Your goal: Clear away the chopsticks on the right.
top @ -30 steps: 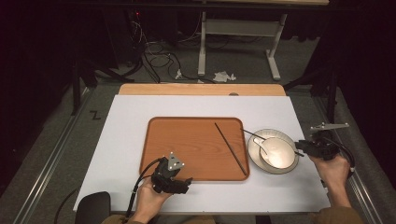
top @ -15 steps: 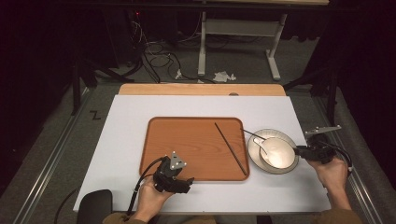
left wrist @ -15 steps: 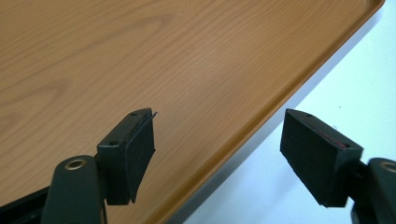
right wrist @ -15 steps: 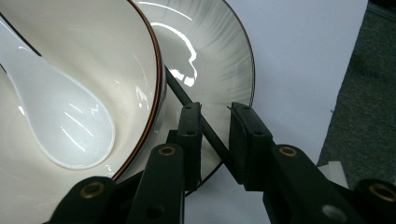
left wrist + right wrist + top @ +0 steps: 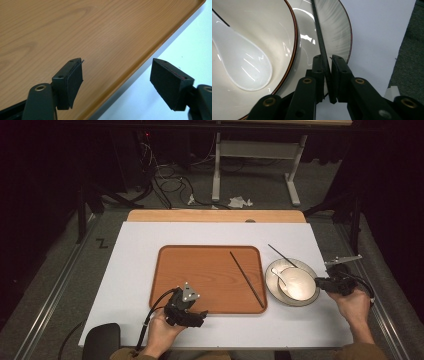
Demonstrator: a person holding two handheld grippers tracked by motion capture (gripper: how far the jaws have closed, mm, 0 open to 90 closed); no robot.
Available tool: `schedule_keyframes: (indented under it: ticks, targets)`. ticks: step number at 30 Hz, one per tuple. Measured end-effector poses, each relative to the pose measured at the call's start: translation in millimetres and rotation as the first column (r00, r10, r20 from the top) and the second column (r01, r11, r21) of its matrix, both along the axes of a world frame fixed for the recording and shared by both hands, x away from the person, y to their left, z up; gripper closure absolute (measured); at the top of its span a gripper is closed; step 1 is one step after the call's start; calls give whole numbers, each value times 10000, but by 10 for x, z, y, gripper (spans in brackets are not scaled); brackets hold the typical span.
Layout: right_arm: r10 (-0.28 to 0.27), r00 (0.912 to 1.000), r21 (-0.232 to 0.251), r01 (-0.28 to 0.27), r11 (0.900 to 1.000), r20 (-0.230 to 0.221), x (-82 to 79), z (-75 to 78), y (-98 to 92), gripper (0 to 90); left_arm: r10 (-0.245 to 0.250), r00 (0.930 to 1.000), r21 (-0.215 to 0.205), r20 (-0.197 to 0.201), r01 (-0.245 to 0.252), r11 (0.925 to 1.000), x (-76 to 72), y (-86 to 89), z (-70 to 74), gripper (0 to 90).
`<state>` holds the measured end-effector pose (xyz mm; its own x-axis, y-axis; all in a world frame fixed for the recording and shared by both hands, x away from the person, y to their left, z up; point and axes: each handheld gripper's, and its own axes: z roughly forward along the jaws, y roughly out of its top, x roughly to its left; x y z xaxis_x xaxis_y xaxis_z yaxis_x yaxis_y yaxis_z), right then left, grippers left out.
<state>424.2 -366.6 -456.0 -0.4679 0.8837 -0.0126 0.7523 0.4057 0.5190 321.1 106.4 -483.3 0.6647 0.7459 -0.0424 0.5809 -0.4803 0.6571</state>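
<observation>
- The worktop [image 5: 150,240] has a white top surface, with a strip of pale wood [image 5: 215,216] along its far edge.
- Grey-green carpet [image 5: 260,180] covers the floor around it.
- Beyond the worktop stands a white metal frame [image 5: 255,155] with two legs resting on the carpet.
- Black cables [image 5: 160,185] lie tangled on the floor to the left of that frame.
- A crumpled bit of white paper [image 5: 240,201] lies near the frame's feet.
- Metal rails [image 5: 55,290] run along the floor on both sides of the worktop.
- The room beyond is dark; light falls mainly on the worktop.
</observation>
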Motion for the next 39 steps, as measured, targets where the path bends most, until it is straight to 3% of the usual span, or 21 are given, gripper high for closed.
schedule_keyframes:
  ticks: [11,13,23,33,39]
  targets:
    - [-10,10000,22,10,10000,78,-19,11,-5,863,35,10000,9,43,-35,10000,-10,9,9,262]
    - [-65,9997,248,60,9997,223,-32,38,-25,863,0,10000,4,40,0,10000,-10,5,7,262]
    - [18,9937,483,-73,9988,1125,-126,223,-4,864,-71,10000,47,0,71,10000,-2,-11,-4,262]
    - [514,9843,564,-617,9965,1687,-299,453,202,864,-133,9998,295,123,130,9995,49,-39,-11,262]
    - [833,9792,703,-977,9927,1852,-435,575,349,864,-260,9996,156,104,258,9995,86,-60,-4,263]
